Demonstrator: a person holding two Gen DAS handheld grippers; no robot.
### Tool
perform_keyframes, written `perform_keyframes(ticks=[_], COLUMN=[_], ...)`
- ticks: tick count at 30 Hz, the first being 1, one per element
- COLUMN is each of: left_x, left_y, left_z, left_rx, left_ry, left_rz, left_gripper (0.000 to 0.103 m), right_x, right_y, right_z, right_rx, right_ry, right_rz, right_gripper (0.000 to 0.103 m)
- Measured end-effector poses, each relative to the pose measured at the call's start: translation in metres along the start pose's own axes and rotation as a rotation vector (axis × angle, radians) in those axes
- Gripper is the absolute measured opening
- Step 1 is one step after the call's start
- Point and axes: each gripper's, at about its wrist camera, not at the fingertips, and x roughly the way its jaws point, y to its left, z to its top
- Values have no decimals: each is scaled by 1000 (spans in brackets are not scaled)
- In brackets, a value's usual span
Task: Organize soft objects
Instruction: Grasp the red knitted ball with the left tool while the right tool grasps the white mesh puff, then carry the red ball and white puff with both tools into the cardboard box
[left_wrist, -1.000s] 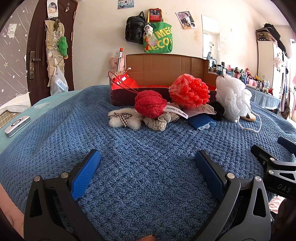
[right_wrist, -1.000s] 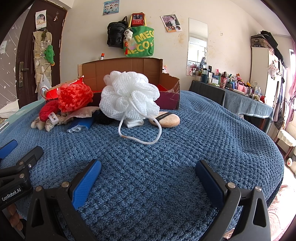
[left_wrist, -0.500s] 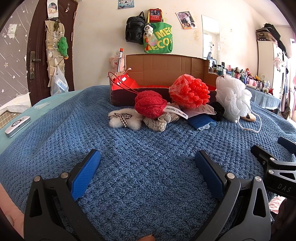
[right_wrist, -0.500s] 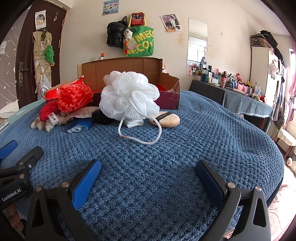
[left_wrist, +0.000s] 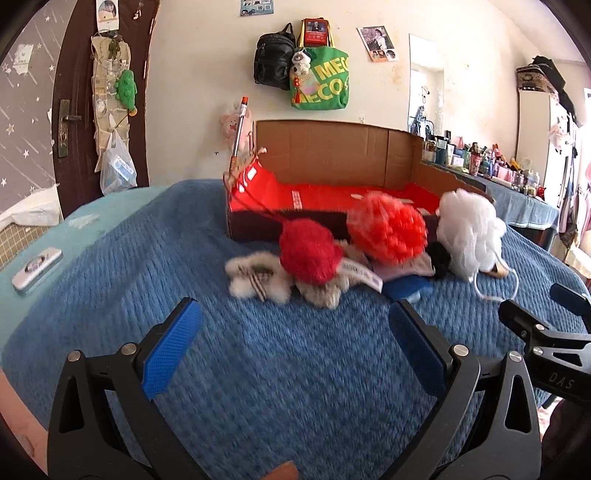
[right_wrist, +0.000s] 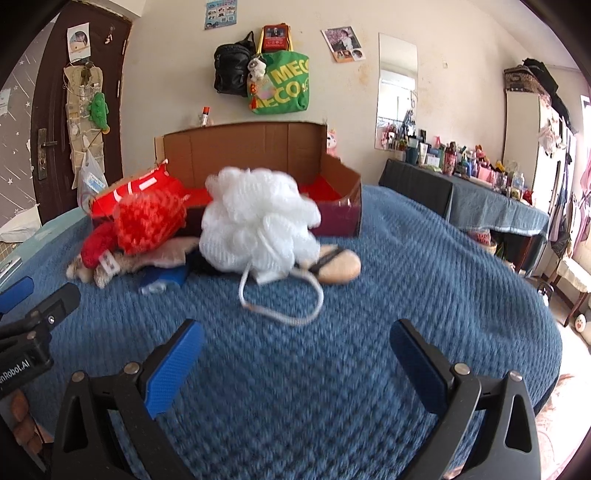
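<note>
A pile of soft things lies on the blue blanket (left_wrist: 258, 369) before an open cardboard box (left_wrist: 332, 162): a red fuzzy ball (left_wrist: 310, 251), a red mesh pouf (left_wrist: 388, 232), a white mesh pouf (left_wrist: 469, 232), a cream plush (left_wrist: 255, 277) and a blue cloth (left_wrist: 406, 288). In the right wrist view the white pouf (right_wrist: 255, 225) with its cord loop (right_wrist: 280, 310) is centred, a beige sponge (right_wrist: 340, 267) beside it. My left gripper (left_wrist: 295, 343) and right gripper (right_wrist: 295, 354) are both open and empty, short of the pile.
The box (right_wrist: 258, 155) has a red lining and stands behind the pile. A phone (left_wrist: 37, 266) lies on the teal cover at the left. A cluttered side table (right_wrist: 498, 192) stands at the right. Bags hang on the wall (left_wrist: 317, 81).
Both grippers have risen and moved forward towards the pile; the box's inside now shows more. Both stay open. The objects have not moved.
</note>
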Motion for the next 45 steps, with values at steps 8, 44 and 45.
perform_keyframes(ticks=[8, 44, 45], left_x=[15, 83, 82], left_y=[5, 14, 14], left_z=[30, 73, 74], left_rx=[13, 47, 49], left_ry=[15, 291, 286], left_rz=[-25, -285, -282], left_gripper=[103, 42, 42], right_x=[5, 67, 66], right_y=[5, 10, 10], right_z=[34, 95, 95], right_rx=[-5, -42, -42], right_ry=[-34, 117, 116], right_rz=[20, 193, 193], right_gripper=[103, 57, 56])
